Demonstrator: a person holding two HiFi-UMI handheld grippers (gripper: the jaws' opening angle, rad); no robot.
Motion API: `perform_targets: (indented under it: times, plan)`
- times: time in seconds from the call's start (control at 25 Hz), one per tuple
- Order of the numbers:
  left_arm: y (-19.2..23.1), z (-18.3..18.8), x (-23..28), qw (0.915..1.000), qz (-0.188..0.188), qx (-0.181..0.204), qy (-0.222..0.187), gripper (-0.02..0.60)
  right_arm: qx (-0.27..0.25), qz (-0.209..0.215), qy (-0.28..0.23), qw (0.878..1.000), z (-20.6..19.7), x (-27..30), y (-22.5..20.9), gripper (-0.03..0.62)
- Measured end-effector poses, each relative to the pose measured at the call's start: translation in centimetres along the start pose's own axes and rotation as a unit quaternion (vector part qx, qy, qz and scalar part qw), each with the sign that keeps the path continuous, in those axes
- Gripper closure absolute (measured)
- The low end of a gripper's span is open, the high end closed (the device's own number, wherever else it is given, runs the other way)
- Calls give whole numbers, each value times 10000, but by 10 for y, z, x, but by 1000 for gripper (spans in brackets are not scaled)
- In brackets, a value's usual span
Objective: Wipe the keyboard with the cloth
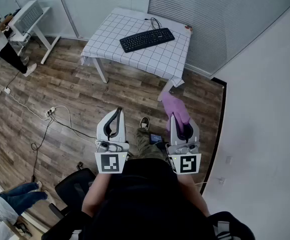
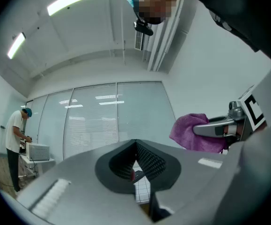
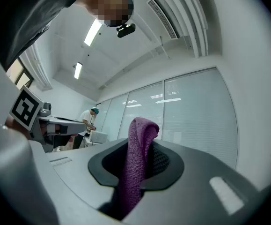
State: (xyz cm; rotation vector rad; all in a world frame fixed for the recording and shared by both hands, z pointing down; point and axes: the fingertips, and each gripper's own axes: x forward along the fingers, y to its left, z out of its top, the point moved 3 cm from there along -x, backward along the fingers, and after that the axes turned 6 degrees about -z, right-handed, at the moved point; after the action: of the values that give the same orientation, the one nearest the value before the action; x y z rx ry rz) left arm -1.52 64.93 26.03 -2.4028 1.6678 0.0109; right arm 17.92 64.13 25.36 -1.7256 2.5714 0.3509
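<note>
A black keyboard (image 1: 147,39) lies on a table with a white checked cloth (image 1: 109,34), far ahead of me across the wooden floor. My right gripper (image 1: 177,118) is shut on a purple cloth (image 1: 175,107), which sticks up between its jaws (image 3: 137,163). My left gripper (image 1: 117,112) is shut with nothing in it; its dark pads (image 2: 147,159) meet. Both grippers are held close to my body, pointing roughly level. In the left gripper view the purple cloth (image 2: 191,132) and the right gripper (image 2: 205,130) show at the right.
A white side table (image 1: 32,21) with a device on it stands at the far left, with a person (image 1: 4,49) next to it. Cables (image 1: 44,119) trail over the floor at the left. A black chair (image 1: 74,184) is behind my left side. A white wall (image 1: 265,109) runs along the right.
</note>
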Motion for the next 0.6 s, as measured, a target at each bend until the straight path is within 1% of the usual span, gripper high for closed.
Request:
perform_targets:
  times: [0.16,0.32,0.44,0.6]
  plan:
    - [9,-6,13,10000,43,-32,-10,581,111,41,61,9999,-7,17,-3,520]
    - [22,-13,29,9999,139,-33,-49,581,289,214,279,9990,-22,42,-6,507]
    - [31,-24,51,9999,116,-62,66,581,266,211,357,9988,-33,63,-13,500]
    - [43,-35,89,9998,14,68,212,581,290,196,378,9987,-43,100,-28,499]
